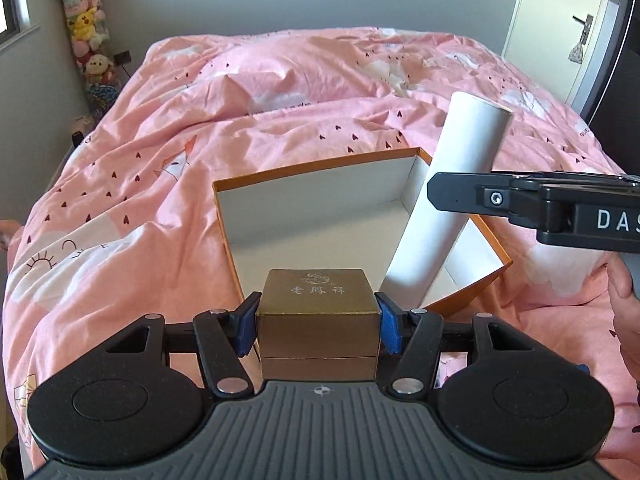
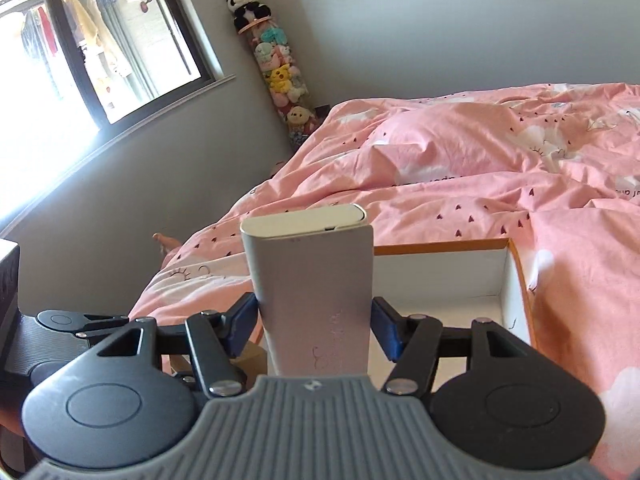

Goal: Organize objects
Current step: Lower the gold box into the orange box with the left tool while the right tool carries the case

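In the left wrist view, my left gripper (image 1: 318, 304) is shut on a small gold box (image 1: 318, 300) with embossed characters on its lid, held just in front of an open orange box (image 1: 320, 168) with a white inside. My right gripper (image 2: 315, 302) is shut on a long white flat case (image 2: 312, 280), its blue pads against both sides. From the left the white case (image 1: 448, 200) tilts up and right over the orange box's right half, with the right gripper (image 1: 436, 192) across its middle. The orange box (image 2: 440, 246) lies behind the case, nothing showing inside it.
The orange box sits on a bed with a rumpled pink duvet (image 1: 280, 92). A tall column of plush toys (image 2: 282, 80) stands in the corner by a window (image 2: 100, 52). A white door (image 1: 560, 28) is at the far right. A person's hand (image 1: 624, 280) shows at the right edge.
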A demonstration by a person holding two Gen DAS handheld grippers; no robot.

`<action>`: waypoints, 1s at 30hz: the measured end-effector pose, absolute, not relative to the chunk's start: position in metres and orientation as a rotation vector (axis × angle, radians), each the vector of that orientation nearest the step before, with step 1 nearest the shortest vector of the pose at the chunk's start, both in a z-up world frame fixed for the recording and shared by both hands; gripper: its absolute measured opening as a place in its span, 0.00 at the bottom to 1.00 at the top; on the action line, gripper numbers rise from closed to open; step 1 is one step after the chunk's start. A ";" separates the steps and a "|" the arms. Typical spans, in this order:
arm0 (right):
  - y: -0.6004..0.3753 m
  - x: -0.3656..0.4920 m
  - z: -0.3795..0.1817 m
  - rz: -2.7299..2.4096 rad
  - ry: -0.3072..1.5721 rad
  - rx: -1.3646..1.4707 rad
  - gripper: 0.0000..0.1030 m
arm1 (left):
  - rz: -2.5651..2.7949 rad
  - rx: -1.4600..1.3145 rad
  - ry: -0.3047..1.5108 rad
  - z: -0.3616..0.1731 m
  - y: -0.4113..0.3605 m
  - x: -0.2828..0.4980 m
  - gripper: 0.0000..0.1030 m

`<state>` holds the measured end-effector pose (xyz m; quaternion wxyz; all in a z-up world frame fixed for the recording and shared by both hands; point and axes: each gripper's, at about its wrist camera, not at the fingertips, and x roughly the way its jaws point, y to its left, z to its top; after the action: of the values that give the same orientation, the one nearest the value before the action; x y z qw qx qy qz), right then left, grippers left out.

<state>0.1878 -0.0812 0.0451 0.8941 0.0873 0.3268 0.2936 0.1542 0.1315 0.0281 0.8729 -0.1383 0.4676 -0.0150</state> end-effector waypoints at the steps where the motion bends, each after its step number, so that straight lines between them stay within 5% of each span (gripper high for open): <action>1: -0.083 0.195 0.043 0.598 0.684 0.184 0.61 | -0.043 -0.282 1.014 0.024 0.130 0.166 0.65; 30: -0.087 0.288 -0.056 0.597 0.871 0.178 0.61 | 0.013 -0.276 1.925 -0.130 0.104 0.289 0.65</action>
<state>0.2877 -0.0871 -0.0562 0.8601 0.0848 0.4150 0.2844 0.2887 0.1041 -0.1299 0.5632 -0.1171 0.8180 0.0056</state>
